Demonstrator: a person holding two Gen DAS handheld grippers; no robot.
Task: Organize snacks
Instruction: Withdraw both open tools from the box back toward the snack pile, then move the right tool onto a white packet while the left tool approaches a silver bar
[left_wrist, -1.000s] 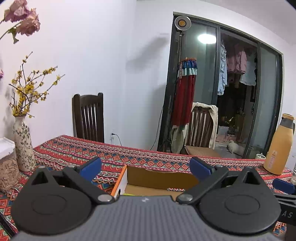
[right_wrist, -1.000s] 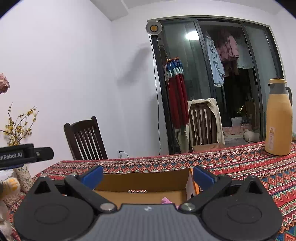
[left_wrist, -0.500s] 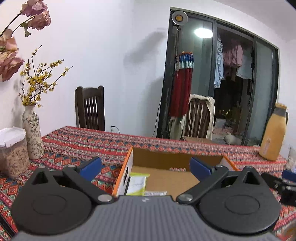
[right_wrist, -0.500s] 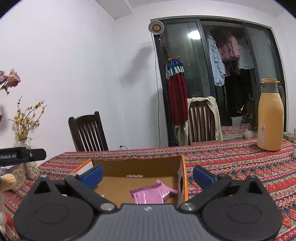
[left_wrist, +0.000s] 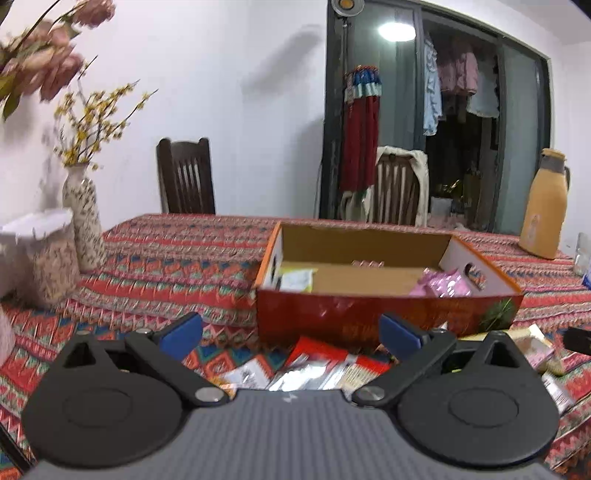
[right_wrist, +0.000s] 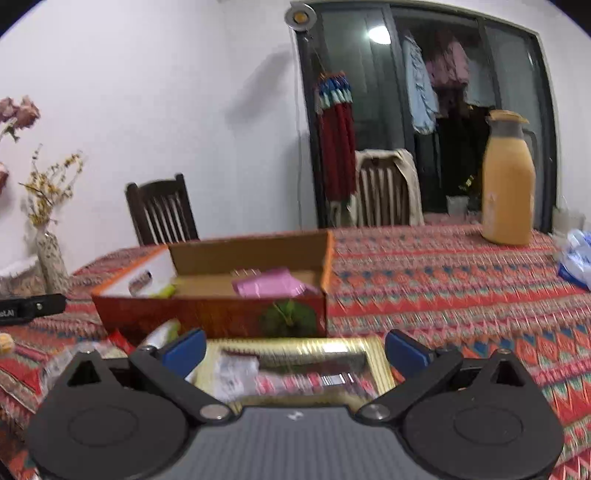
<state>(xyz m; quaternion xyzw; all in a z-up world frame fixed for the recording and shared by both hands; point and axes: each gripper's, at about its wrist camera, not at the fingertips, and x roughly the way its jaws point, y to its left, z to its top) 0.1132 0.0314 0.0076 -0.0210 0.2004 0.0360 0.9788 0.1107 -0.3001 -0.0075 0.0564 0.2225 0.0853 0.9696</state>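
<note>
Patterned tablecloth (left_wrist: 177, 266): over the last second we've pulled both grippers back, exposing loose snack packets (left_wrist: 314, 365) at the near edge before the box (left_wrist: 388, 314). Left gripper (left_wrist: 291, 334) and right gripper (right_wrist: 295, 349) gape wide, empty. Next pick likely here.

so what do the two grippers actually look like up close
Both look alike. The left gripper and right gripper each have a grey ribbed body with a small white logo, two round black discs, and black link arms on silver pivot pins. The fingers end in blue pads. No cables or sleeves show. The left gripper's black edge, with white lettering, shows in the right wrist view.
</note>
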